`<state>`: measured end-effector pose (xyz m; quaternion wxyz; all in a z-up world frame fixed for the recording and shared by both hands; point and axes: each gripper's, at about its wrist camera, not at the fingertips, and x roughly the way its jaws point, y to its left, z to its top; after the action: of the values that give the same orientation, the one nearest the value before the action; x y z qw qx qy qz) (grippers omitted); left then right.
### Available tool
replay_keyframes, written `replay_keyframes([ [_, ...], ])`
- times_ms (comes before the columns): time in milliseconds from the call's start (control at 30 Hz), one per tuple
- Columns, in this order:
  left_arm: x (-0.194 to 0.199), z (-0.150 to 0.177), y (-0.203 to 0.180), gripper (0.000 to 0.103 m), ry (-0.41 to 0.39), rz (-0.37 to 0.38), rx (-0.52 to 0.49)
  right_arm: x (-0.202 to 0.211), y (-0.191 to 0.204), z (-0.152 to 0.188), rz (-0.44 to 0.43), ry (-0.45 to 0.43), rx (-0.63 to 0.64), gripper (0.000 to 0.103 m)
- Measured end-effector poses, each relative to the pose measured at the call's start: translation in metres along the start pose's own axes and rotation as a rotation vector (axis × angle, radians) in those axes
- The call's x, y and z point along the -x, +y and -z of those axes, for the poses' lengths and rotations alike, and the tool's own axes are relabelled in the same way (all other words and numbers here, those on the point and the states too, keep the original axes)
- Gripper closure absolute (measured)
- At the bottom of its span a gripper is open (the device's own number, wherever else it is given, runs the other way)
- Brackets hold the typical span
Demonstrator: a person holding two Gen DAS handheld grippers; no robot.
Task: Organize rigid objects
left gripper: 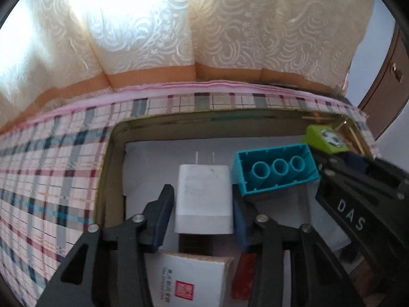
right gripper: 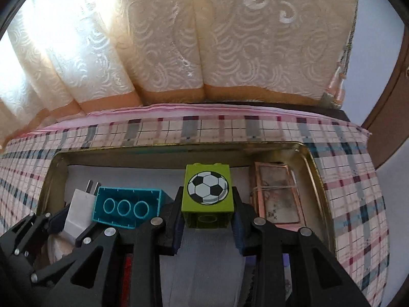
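Both blocks over the tin (right gripper: 310, 158).
Your right tongs (right gripper: 208, 217) clamp the green block (right gripper: 207, 195) for placing; left tongs (left gripper: 202, 204), part-open, straddle the charger (left gripper: 203, 197), seemingly released.

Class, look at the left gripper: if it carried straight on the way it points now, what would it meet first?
Most likely the white charger, which already lies between the left gripper's parted fingers; beyond it, the tray's white-lined floor. Depth is hard to judge here.
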<state>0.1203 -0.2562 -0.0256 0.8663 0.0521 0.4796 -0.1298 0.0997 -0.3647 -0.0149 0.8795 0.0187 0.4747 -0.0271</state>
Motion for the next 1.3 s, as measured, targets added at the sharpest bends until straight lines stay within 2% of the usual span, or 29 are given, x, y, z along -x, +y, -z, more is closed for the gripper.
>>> replay_keyframes([
  [100,-0.003,0.000,0.000,0.059,0.022,0.001,0.003,0.000,-0.009,0.002,-0.048,0.008,-0.047,0.067],
  [167,-0.003,-0.001,0.000,0.058,0.049,0.010,0.005,0.002,-0.018,0.005,-0.106,0.014,-0.096,0.066],
  [233,-0.004,-0.003,0.003,0.057,0.072,0.051,0.031,0.009,-0.031,0.007,-0.194,0.001,-0.170,0.063],
  [333,-0.001,-0.005,0.016,0.053,0.090,0.153,0.114,0.027,-0.049,0.015,-0.283,-0.085,-0.273,0.045],
  [367,-0.001,-0.005,0.018,0.047,0.091,0.182,0.128,0.032,-0.054,0.018,-0.298,-0.115,-0.300,0.032],
  [400,0.001,-0.004,0.018,0.040,0.086,0.207,0.132,0.040,-0.060,0.023,-0.325,-0.159,-0.345,0.023],
  [433,0.003,-0.003,0.015,0.037,0.076,0.224,0.129,0.046,-0.065,0.029,-0.338,-0.195,-0.386,0.022],
  [500,0.008,0.000,0.007,0.029,0.056,0.210,0.093,0.053,-0.070,0.036,-0.357,-0.235,-0.423,0.022],
  [533,0.011,0.002,0.003,0.029,0.045,0.186,0.072,0.056,-0.071,0.040,-0.371,-0.254,-0.435,0.022],
  [567,0.017,0.004,-0.001,0.028,0.017,0.154,0.053,0.059,-0.073,0.043,-0.377,-0.267,-0.442,0.022],
  [633,0.027,0.005,-0.002,0.016,-0.049,0.080,0.033,0.066,-0.076,0.051,-0.373,-0.315,-0.463,0.022],
  [667,0.034,0.007,0.000,0.005,-0.099,0.023,0.026,0.070,-0.077,0.057,-0.364,-0.350,-0.474,0.022],
  [700,0.043,0.011,0.001,0.001,-0.161,-0.042,0.023,0.074,-0.077,0.063,-0.339,-0.391,-0.481,0.022],
  [733,0.052,0.015,0.003,0.001,-0.224,-0.090,0.022,0.077,-0.077,0.069,-0.309,-0.428,-0.478,0.022],
  [800,0.062,0.026,0.011,0.001,-0.294,-0.125,0.023,0.082,-0.073,0.077,-0.248,-0.476,-0.460,0.022],
  [867,0.065,0.036,0.020,0.001,-0.325,-0.147,0.052,0.088,-0.069,0.083,-0.196,-0.510,-0.441,0.022],
  [933,0.067,0.042,0.028,0.001,-0.347,-0.164,0.094,0.095,-0.065,0.085,-0.138,-0.549,-0.399,0.022],
  [1033,0.069,0.051,0.038,0.001,-0.373,-0.135,0.122,0.104,-0.050,0.091,-0.023,-0.628,-0.301,0.022],
  [1167,0.076,0.060,0.037,0.001,-0.434,-0.130,0.145,0.114,-0.035,0.098,0.048,-0.734,-0.222,0.022],
  [1300,0.077,0.070,0.032,0.001,-0.488,-0.141,0.129,0.119,-0.021,0.103,0.114,-0.790,-0.150,0.022],
])
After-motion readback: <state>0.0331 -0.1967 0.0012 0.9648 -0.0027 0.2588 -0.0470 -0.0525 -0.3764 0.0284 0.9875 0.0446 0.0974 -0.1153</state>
